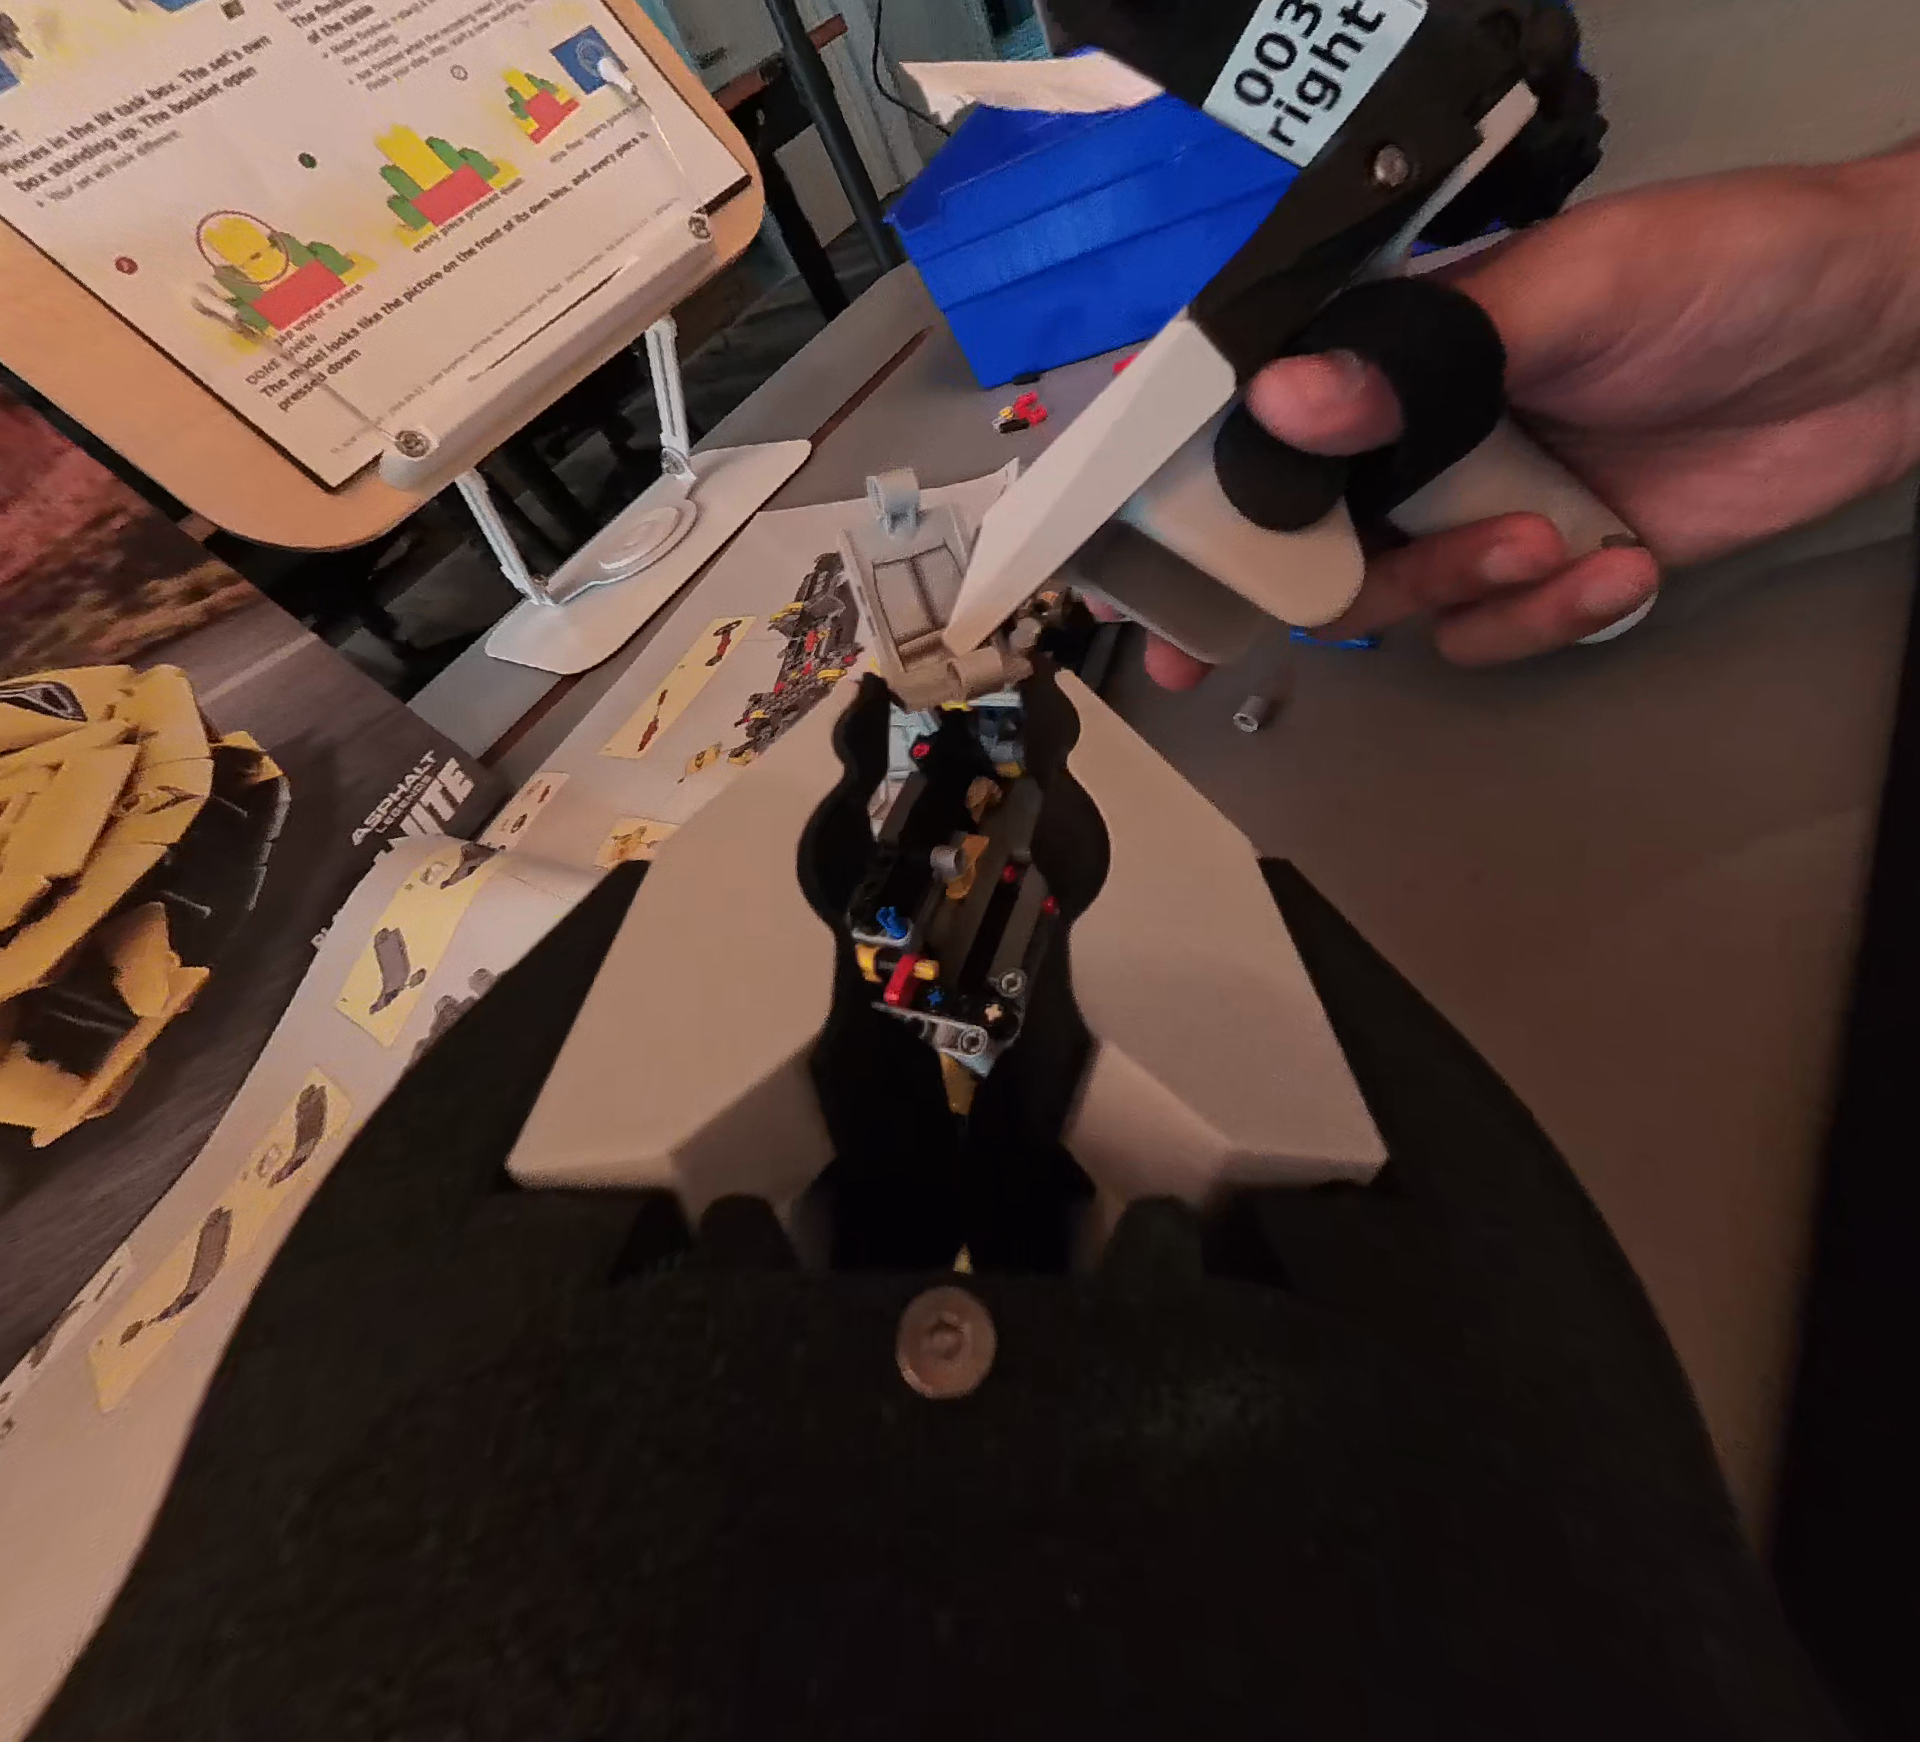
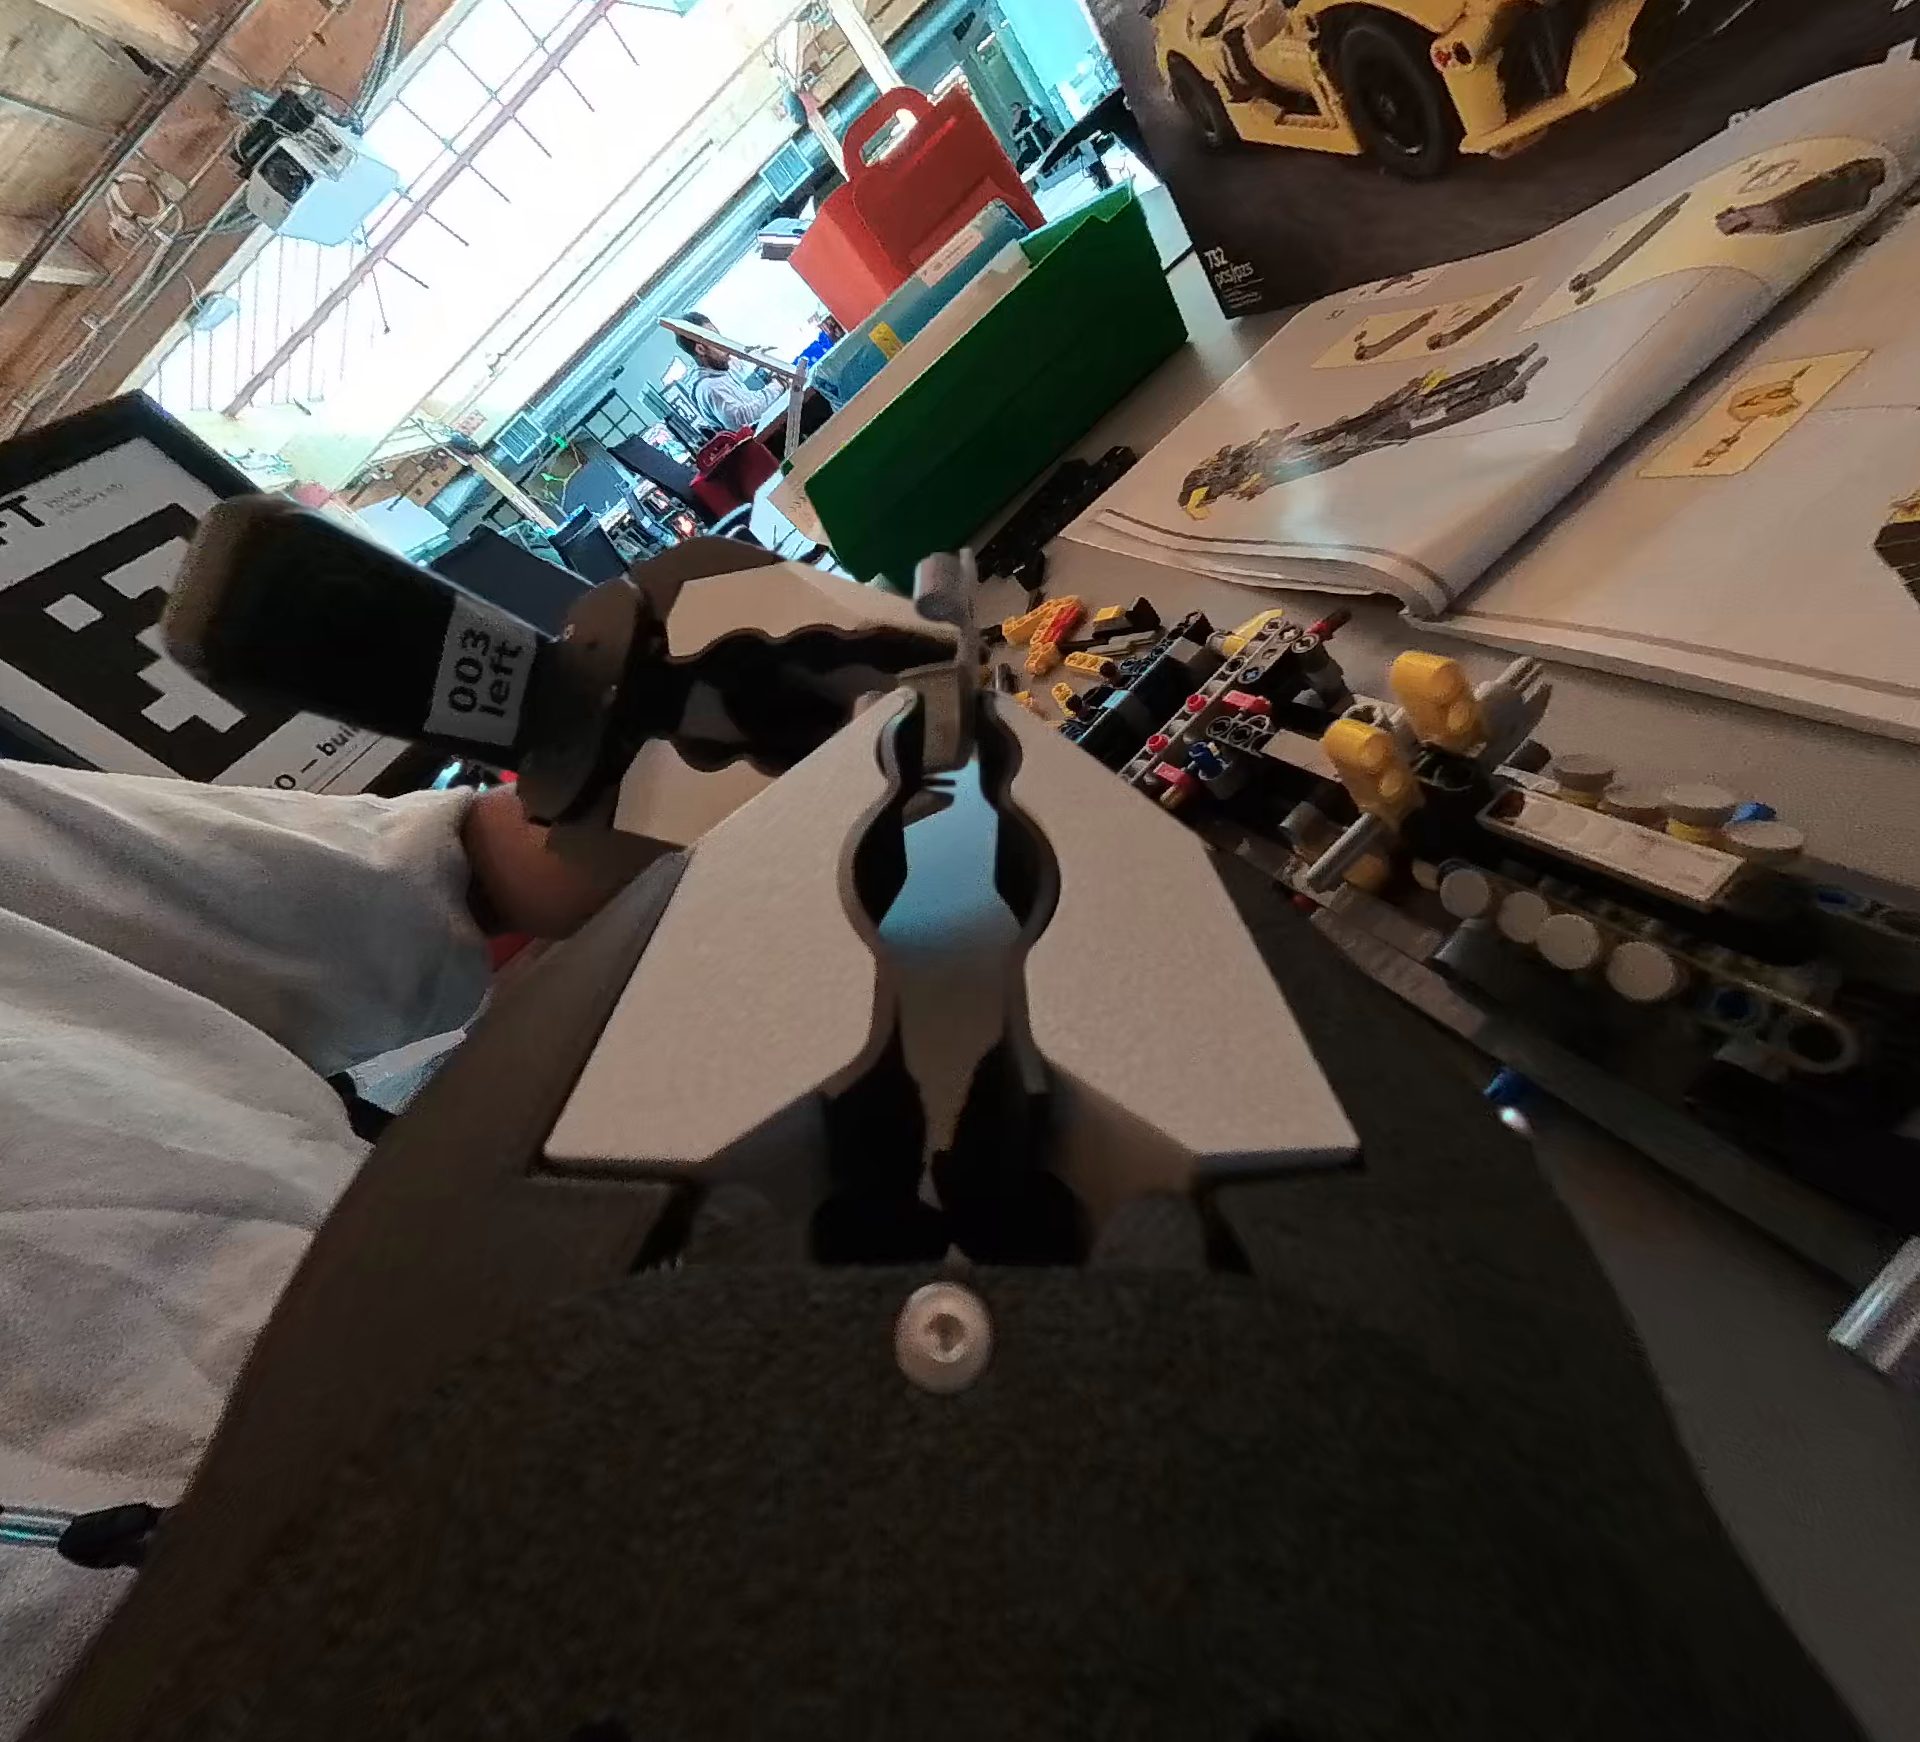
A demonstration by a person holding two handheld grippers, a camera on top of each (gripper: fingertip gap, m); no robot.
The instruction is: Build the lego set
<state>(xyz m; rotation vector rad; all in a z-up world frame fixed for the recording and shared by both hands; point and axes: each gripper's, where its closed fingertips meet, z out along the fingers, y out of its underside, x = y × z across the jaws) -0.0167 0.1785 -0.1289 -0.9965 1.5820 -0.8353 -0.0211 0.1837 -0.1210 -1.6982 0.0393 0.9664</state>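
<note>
Grey-fingered left gripper (image 1: 951, 705) is clamped around a long black Lego Technic chassis (image 1: 961, 913) studded with red, blue and yellow pins, holding it lengthwise between its two fingers above the grey table (image 1: 1455, 809). At the far tip of that chassis sits a light grey panel piece (image 1: 914, 591) with a small clip on top. The right gripper (image 1: 987, 627), held in a person's hand (image 1: 1662, 404), comes in from the right and its fingertips pinch that grey panel, as the right wrist view also shows: its jaws stand nearly closed on a thin grey part (image 2: 951, 653), meeting the left gripper's tip there.

Under the model lies an open white instruction booklet (image 1: 665, 695), and at near left the dark set box with a yellow car picture (image 1: 114, 861). A white instruction board on a stand (image 1: 343, 134) stands at far left, a blue plastic bin (image 1: 1060, 227) beyond. In the right wrist view, loose yellow, black and red pieces (image 2: 1081, 643) lie on the table beside a green bin (image 2: 997, 404).
</note>
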